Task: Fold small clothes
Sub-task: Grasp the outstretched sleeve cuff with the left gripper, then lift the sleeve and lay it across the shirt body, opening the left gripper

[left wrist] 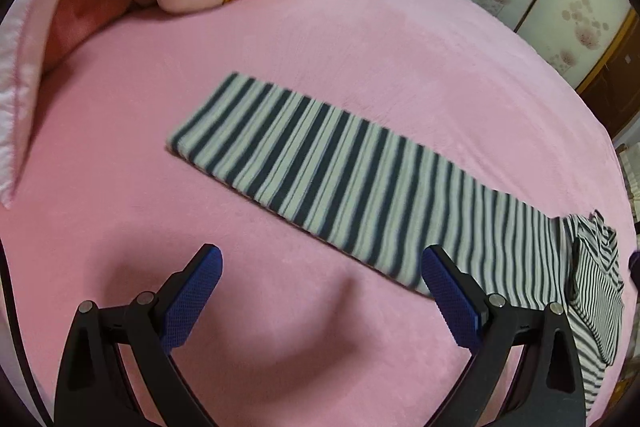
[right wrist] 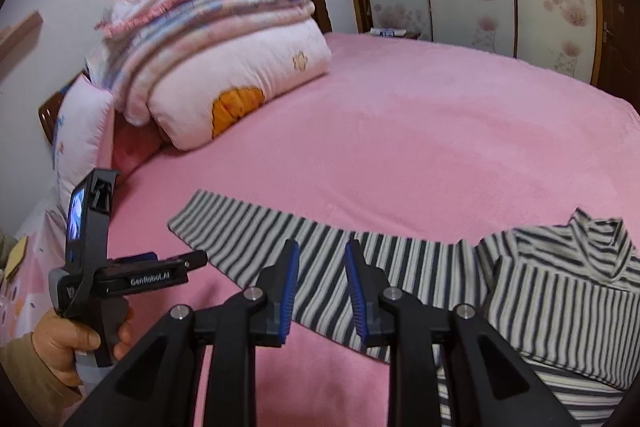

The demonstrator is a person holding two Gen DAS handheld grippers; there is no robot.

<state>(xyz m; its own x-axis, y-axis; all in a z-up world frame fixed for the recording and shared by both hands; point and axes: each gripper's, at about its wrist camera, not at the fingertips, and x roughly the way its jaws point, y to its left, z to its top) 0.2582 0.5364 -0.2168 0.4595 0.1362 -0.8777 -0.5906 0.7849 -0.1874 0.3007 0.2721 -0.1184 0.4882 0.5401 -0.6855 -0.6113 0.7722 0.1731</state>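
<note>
Left gripper spread wide, empty, low over pink bed sheet; right gripper part open, nothing between its pads

Left to right: person's hand grips the left tool's handle at the bed edge; striped top lies flat across the near sheet, one long sleeve stretched out straight to the left, body and turtleneck collar bunched at right with the hem already doubled over. Thin knit, dark and pale stripes, limp, wrinkles easily. Judging the next step is folding the sleeve in: pinch the cuff end with left, pin the shoulder with right, carry the cuff low across the body, keep stripes aligned, release only once flat. Folded quilts sit well apart at the head
</note>
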